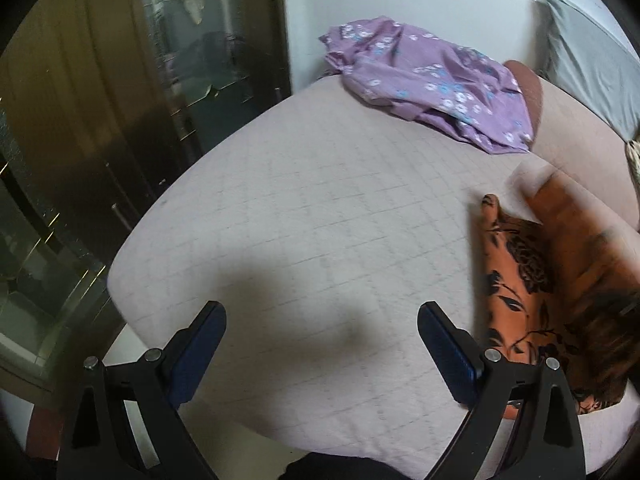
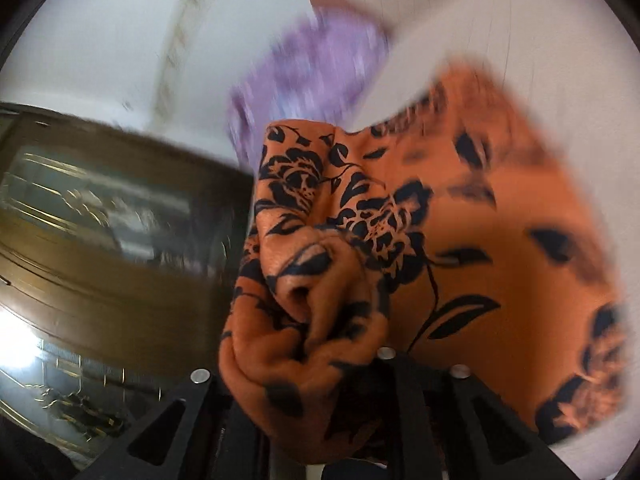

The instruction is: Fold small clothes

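Your right gripper [image 2: 304,364] has its fingers clamped on the bunched orange floral garment [image 2: 460,248], lifted over the bed [image 1: 312,216]. Your left gripper [image 1: 320,344] hovers, fingers spread wide, holding nothing.

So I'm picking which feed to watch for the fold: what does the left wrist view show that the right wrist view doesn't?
Left wrist only: the open left claw above the pale quilted bed cover, nothing between its fingers. Right wrist only: bunched fabric close up, gripped in the right claw, whose fingertips are hidden. Both: the orange cloth with black flowers, the lilac flowered garment and the dark wooden cabinet.
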Action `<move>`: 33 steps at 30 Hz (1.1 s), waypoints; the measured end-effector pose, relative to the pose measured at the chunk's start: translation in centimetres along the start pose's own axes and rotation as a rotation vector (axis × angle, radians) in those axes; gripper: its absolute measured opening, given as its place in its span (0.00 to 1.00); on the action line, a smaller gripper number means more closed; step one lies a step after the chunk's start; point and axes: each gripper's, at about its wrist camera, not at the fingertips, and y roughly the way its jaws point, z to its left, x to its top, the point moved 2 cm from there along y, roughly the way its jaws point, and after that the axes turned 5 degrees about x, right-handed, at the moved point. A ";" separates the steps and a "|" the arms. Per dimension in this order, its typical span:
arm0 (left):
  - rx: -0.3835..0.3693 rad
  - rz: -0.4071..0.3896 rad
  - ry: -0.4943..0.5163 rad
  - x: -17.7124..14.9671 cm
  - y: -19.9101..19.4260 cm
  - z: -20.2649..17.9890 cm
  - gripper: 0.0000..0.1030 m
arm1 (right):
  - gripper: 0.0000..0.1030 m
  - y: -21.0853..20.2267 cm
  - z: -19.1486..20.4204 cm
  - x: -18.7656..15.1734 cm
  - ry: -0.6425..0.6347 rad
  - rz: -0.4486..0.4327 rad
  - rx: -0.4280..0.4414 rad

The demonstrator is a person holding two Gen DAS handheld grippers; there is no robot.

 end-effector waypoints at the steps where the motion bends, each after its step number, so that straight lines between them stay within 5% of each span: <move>1: 0.003 0.007 -0.007 -0.2 0.2 0.4 0.95 | 0.20 1.5 -0.9 -0.6 0.032 0.051 -0.021; 6: -0.001 0.035 -0.018 -0.7 0.9 0.8 0.95 | 0.28 1.3 -3.1 -2.3 0.088 0.090 0.089; 7: -0.012 0.039 -0.017 -0.7 0.9 0.4 0.95 | 0.41 0.4 -3.5 -2.5 0.081 0.107 0.108; 8: -0.021 0.040 -0.016 -0.6 0.9 0.1 0.94 | 0.67 -0.2 -3.5 -2.5 0.075 0.141 0.141; 9: -0.036 0.039 -0.010 -0.4 0.7 -0.6 0.94 | 0.77 -1.0 -3.6 -2.6 0.075 0.188 0.194; 11: -0.058 0.030 0.010 -0.3 0.2 -2.0 0.94 | 0.80 -2.8 -3.4 -2.8 0.053 0.194 0.239; 17: -0.096 -0.013 0.128 -0.4 -1.8 -7.5 0.95 | 0.80 -9.4 -1.3 -4.1 -0.307 0.056 -0.012; 21: -0.123 0.001 0.190 -1.1 -2.1 -10.6 0.94 | 0.80 -12.9 1.2 -3.7 -0.534 -0.112 -0.403; 23: -0.115 0.005 0.210 -1.4 -1.9 -12.0 0.95 | 0.80 -13.2 3.1 -2.5 -0.614 -0.168 -0.531; 33: -0.061 0.005 0.231 -2.2 -1.1 -13.9 0.94 | 0.80 -17.0 6.6 -1.9 -0.702 -0.301 -0.692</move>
